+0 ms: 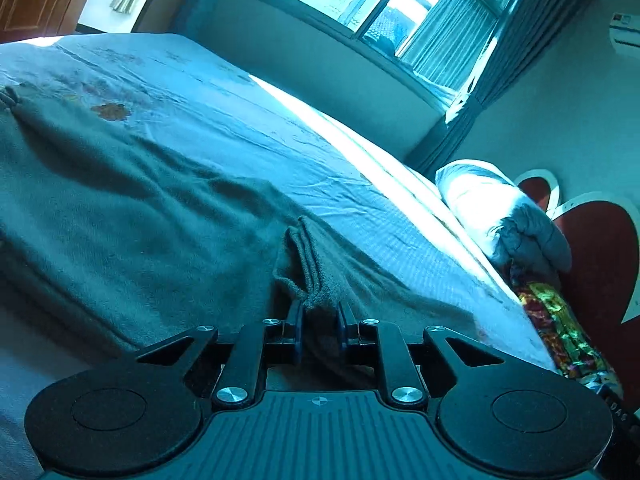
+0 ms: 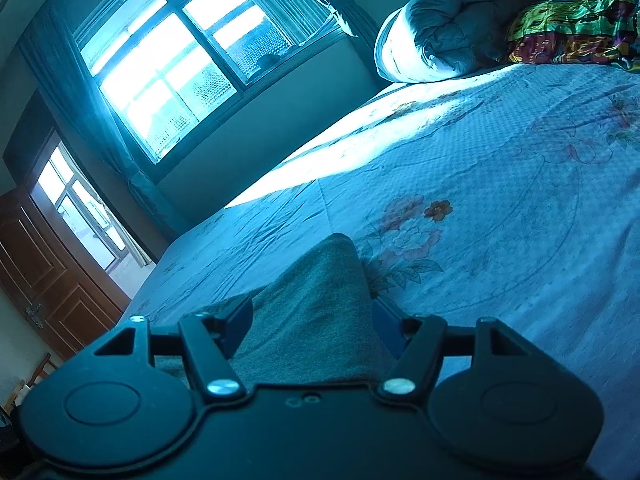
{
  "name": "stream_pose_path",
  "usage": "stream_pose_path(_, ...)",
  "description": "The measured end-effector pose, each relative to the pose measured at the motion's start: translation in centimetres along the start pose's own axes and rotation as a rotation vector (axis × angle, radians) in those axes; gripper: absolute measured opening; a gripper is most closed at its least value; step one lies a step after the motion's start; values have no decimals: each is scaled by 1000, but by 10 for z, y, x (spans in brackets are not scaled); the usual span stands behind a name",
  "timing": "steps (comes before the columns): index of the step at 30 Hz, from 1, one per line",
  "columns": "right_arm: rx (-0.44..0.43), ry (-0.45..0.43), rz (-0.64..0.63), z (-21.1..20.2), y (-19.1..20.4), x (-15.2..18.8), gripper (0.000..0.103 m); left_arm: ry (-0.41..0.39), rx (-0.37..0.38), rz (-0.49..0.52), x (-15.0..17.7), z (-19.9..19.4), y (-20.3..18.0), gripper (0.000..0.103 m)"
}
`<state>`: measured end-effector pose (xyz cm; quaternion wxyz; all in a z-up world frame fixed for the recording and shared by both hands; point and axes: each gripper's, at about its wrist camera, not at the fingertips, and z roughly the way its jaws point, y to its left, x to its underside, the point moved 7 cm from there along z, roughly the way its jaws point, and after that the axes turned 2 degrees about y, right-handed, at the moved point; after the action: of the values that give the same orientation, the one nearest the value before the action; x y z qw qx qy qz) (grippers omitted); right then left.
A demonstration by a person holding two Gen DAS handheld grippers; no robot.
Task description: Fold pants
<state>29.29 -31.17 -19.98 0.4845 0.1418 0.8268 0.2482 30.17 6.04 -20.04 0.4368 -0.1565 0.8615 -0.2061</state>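
Pants (image 1: 132, 200), one pair, grey-green fleecy fabric, lie spread on the bed (image 1: 248, 120). Left gripper (image 1: 320, 312): jaws clamped on a bunched, pleated fold of the cloth, which rises toward 12 o'clock from the fingertips; the rest of the garment spreads toward 10 o'clock with soft creases. Right gripper (image 2: 312, 320): jaws stand apart with a raised peak of the same fabric between them; whether the pads press on it cannot be told. Bedsheet (image 2: 500, 200) pale blue with flower print. One rolled quilt (image 2: 440, 28) and one multicoloured pillow (image 2: 580, 24) lie at 1 o'clock. One window (image 2: 168, 64) at 11 o'clock.
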Motion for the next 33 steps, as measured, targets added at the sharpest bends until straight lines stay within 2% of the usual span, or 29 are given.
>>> stream_pose_path(2, 22, 2, -3, 1, -2, 1, 60, 64, -44, -18, 10, 16, 17, 17)
stream_pose_path(4, 73, 20, -39, 4, -2, 2, 60, 69, -23, 2, 16, 19, 21, 20)
stream_pose_path(6, 134, 34, -142, 9, 5, 4, 60, 65, -18, -8, 15, 16, 20, 23)
stream_pose_path(7, 180, 62, -210, 15, 8, 7, 63, 66, -14, -8, 15, 15, 18, 26)
stream_pose_path(9, 323, 183, -312, 37, 0, 23, 64, 64, -18, 16, 15, 14, 16, 27)
stream_pose_path(10, 326, 202, -312, 42, -6, 30, 64, 64, -16, 21, 17, 13, 17, 27)
stream_pose_path(13, 302, 173, -315, 37, -4, 25, 62, 69, -9, 12, 15, 9, 19, 28)
stream_pose_path(16, 195, 59, -310, 24, 18, 5, 61, 49, -35, 54, 11, 2, 20, 29)
stream_pose_path(18, 130, 59, -327, 31, 34, -1, 60, 74, -45, 80, 14, 7, 20, 29)
stream_pose_path(20, 63, 66, -317, 42, 46, -3, 52, 83, -48, 77, 14, 10, 20, 29)
stream_pose_path(22, 35, 107, -325, 60, 51, 1, 50, 87, -49, 80, 14, 10, 21, 29)
stream_pose_path(23, 40, 153, -334, 72, 50, 7, 49, 85, -46, 86, 14, 9, 21, 29)
stream_pose_path(25, 103, 302, -352, 98, 37, 28, 50, 82, -40, 80, 14, 7, 22, 29)
stream_pose_path(27, 91, 267, -390, 95, 41, 27, 51, 67, -42, 77, 10, 2, 18, 29)
stream_pose_path(29, 68, 222, -372, 88, 45, 18, 51, 31, -61, 129, 3, 1, 9, 29)
stream_pose_path(31, 80, 176, -380, 90, 48, 3, 51, -6, -104, 180, -8, 7, 4, 29)
stream_pose_path(33, 98, 174, -414, 102, 50, -7, 51, -8, -153, 198, -17, 19, 5, 29)
